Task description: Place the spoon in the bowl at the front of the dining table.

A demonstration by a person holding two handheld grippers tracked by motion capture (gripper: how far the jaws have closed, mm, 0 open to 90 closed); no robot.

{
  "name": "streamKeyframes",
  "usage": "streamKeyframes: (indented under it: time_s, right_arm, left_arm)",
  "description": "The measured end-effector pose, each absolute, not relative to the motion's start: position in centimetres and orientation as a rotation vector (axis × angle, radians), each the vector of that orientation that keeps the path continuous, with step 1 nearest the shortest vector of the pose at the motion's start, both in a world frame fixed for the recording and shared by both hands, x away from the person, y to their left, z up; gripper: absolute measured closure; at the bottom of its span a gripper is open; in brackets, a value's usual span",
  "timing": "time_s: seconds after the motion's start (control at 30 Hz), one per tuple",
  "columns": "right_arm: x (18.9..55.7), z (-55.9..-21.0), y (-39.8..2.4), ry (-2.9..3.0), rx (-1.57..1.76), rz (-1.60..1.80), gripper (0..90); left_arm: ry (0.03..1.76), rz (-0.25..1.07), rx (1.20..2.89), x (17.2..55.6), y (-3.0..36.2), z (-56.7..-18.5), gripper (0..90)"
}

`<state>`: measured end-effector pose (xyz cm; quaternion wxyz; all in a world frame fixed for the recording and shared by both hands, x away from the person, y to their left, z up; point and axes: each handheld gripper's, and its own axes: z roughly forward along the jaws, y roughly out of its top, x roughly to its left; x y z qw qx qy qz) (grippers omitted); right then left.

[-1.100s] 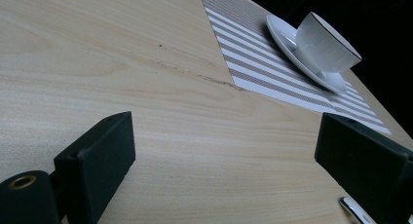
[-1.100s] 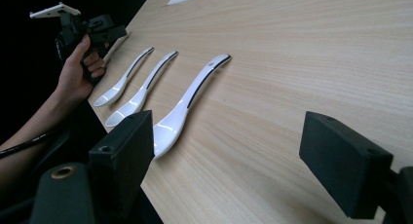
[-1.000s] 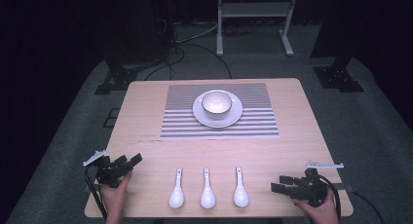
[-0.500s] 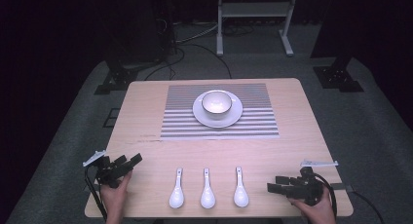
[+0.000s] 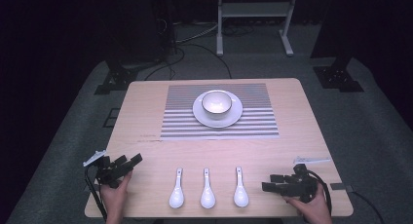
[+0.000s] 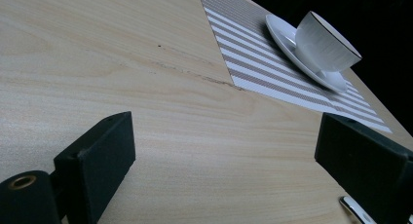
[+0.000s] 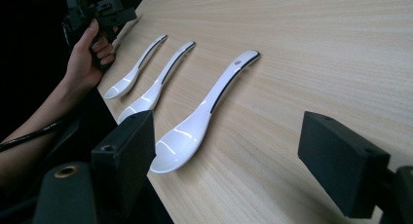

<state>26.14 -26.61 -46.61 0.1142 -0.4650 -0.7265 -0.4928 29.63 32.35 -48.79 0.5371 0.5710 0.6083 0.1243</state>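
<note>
- On the near edge of the pale wooden table (image 5: 146, 112), we hold the left gripper (image 5: 127, 164) at the left corner and the right gripper (image 5: 269, 183) at the right corner, both low over the wood.
- We hold the right gripper with its two black jaws set wide apart and nothing between them; it points toward the row of spoons.
- We see, in the right gripper view, the nearest glossy white ceramic spoon with a dark edge line (image 7: 199, 119) lying flat on the table, its scoop just beside the left-hand jaw, not touching it.
- We count three such spoons in the high view, side by side, scoops toward us, handles toward the far edge: right spoon (image 5: 240, 187), middle spoon (image 5: 207, 188), left spoon (image 5: 177, 188). They lie apart from each other, between the two grippers.
- We hold the left gripper with its jaws also spread wide and empty; bare wood shows between them in the left gripper view.
- Beyond the spoons, the grey-and-white striped rectangular placemat (image 5: 258, 121) lies on the far half of the table.
- A round white saucer (image 5: 200, 116) sits on the middle of the placemat, and a white ribbed bowl with a dark rim (image 5: 216, 102) stands upright on the saucer.
</note>
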Motion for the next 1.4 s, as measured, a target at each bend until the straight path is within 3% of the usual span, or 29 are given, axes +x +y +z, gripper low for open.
streamKeyframes:
  time_s: [1.4]
  right_arm:
    - [28.7, -46.2, -21.6, -2.171, -1.262, -1.340, 24.1]
  left_arm:
    - [1.445, 0.292, 1.363, 29.7, 32.3, -48.8, 6.3]
